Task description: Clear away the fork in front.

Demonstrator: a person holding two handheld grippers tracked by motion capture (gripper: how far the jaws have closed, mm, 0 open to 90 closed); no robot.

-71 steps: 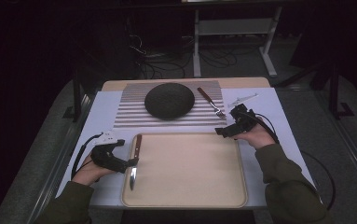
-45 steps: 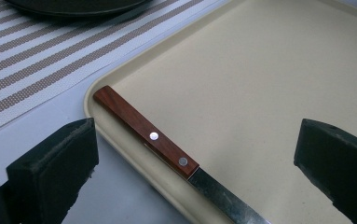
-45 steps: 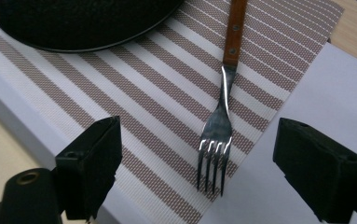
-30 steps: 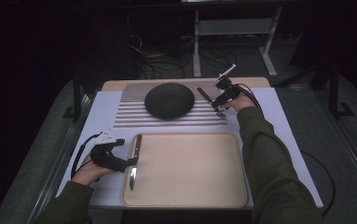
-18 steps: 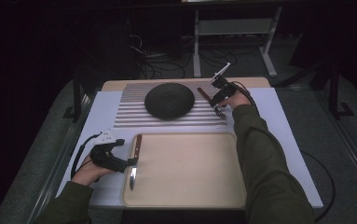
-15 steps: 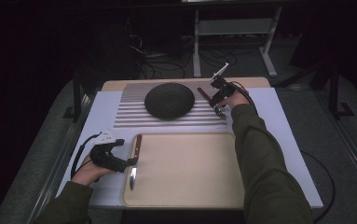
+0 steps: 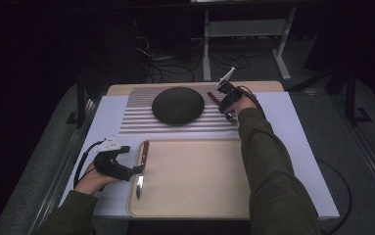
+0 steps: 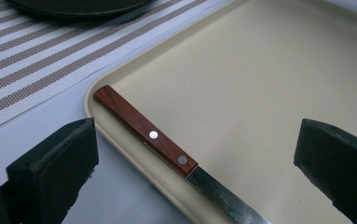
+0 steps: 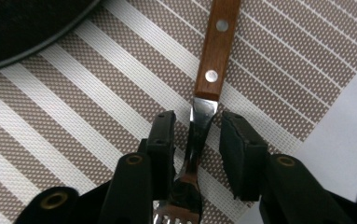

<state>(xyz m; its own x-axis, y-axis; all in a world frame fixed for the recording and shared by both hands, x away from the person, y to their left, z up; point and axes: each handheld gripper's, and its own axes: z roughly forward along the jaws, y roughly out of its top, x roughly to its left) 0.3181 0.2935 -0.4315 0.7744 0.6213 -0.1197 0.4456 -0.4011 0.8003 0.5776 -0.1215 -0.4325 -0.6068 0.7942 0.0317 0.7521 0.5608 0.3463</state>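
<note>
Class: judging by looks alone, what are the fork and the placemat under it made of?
Fork: reddish-brown handle with two shiny rivets, likely wood; its neck is glossy and mirror-like, probably polished steel. Placemat: brown and white stripes with a fine dotted mesh texture, seemingly woven vinyl or fabric, matte.

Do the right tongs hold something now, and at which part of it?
Nothing is held yet. The right tongs have been closing around the metal neck of the fork, below its wooden handle, but gaps show at both pads.

fork: you see a smooth wooden handle with a glossy metal neck
placemat: woven, matt, striped
tray: matt plastic
</note>
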